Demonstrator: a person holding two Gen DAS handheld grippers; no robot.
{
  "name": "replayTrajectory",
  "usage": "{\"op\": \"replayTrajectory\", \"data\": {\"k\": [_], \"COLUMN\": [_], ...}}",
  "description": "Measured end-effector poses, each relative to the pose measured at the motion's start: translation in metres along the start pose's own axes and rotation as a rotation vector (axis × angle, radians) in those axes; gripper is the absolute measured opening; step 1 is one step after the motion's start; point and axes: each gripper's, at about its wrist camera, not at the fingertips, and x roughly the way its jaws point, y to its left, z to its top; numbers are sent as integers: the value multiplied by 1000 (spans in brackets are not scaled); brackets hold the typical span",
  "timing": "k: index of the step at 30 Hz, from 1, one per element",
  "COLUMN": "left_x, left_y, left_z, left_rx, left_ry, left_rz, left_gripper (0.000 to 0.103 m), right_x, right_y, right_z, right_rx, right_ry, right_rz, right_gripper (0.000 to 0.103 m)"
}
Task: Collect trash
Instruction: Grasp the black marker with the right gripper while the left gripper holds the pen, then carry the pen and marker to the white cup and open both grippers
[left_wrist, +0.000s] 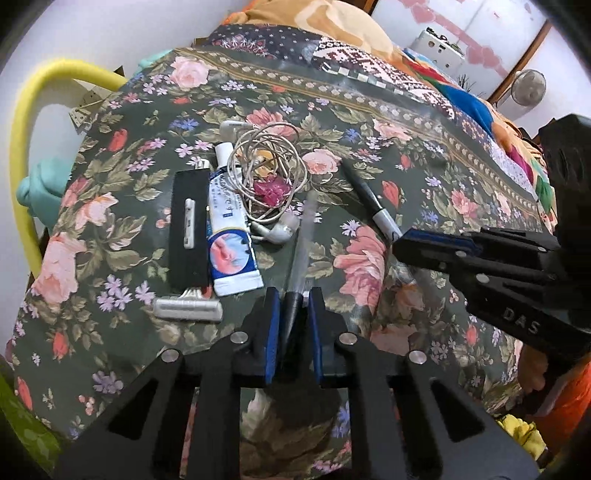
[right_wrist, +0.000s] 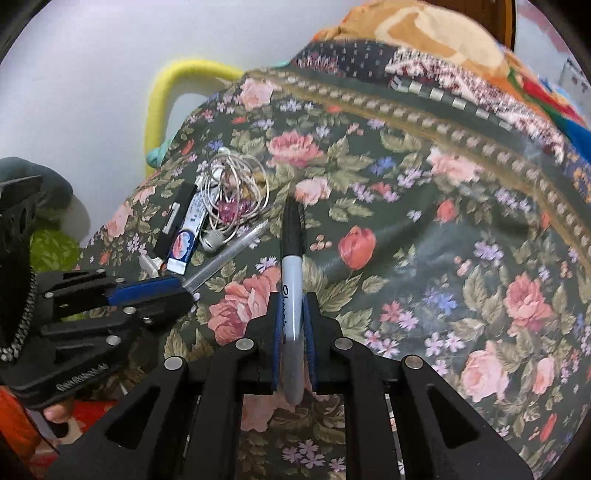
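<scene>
Gripping clear pen (left_wrist: 302, 258): left gripper (left_wrist: 293, 317), just right of tube (left_wrist: 231, 236); right gripper (right_wrist: 293, 332) clamps black marker (right_wrist: 291, 258), further right.

a dark green cloth printed with pink roses and small lilac flowers (left_wrist: 369, 110) covers the surface and serves as the landmark. beyond its far bordered edge lie a navy patterned textile (left_wrist: 266, 40) and an orange-and-cream blanket (left_wrist: 332, 18). left of the cloth a bright yellow padded tube (left_wrist: 26, 155) arches against a plain white wall (right_wrist: 92, 55). right of the cloth, a small round fan (left_wrist: 529, 88) stands near a brown wooden frame (left_wrist: 524, 55).
</scene>
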Motion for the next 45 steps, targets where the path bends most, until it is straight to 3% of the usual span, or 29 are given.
{"op": "replayTrajectory", "data": {"k": [12, 15, 26, 35, 45], "left_x": [10, 5, -23, -84, -159], "left_y": [-2, -3, -19, -24, -4], "left_z": [8, 7, -5, -11, -50], "left_rx": [-44, -64, -81, -87, -135], "left_ry": [-45, -35, -60, -179, -285], "left_rz": [13, -30, -12, 36, 127], "left_gripper": [12, 9, 9, 9, 9], "right_x": [19, 18, -24, -76, -119], "right_y": [-5, -4, 8, 38, 106], "right_z": [9, 8, -2, -2, -9], "right_rx": [70, 73, 38, -14, -107], "right_ry": [14, 3, -90, -173, -260], "right_rz": [58, 53, -18, -42, 2], "right_gripper": [11, 11, 11, 11, 11]}}
